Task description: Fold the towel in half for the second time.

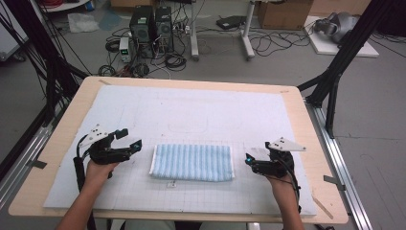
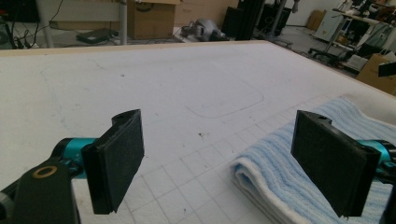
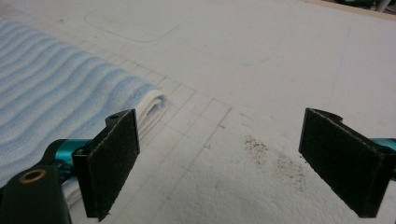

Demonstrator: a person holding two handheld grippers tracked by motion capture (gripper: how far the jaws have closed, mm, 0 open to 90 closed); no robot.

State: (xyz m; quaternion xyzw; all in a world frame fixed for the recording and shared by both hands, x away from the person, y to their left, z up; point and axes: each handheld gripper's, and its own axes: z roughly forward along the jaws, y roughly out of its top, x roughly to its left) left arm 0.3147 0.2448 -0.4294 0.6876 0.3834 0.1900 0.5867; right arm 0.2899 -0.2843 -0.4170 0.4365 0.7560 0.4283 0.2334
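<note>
The folded blue-striped towel (image 1: 192,162) lies on the white mat (image 1: 191,110) between the left gripper (image 1: 135,138) and right gripper (image 1: 249,160), whose own views show jaws wide apart, empty, towel (image 2: 299,163) (image 3: 51,102) alongside.

A light wooden table (image 1: 306,143) carries a white gridded foam mat (image 1: 201,112). On the grey floor beyond it, two black computer towers (image 1: 152,25) stand at eleven o'clock, tangled black cables (image 1: 174,61) just below them, and a brown cardboard box (image 1: 283,13) at one o'clock.
</note>
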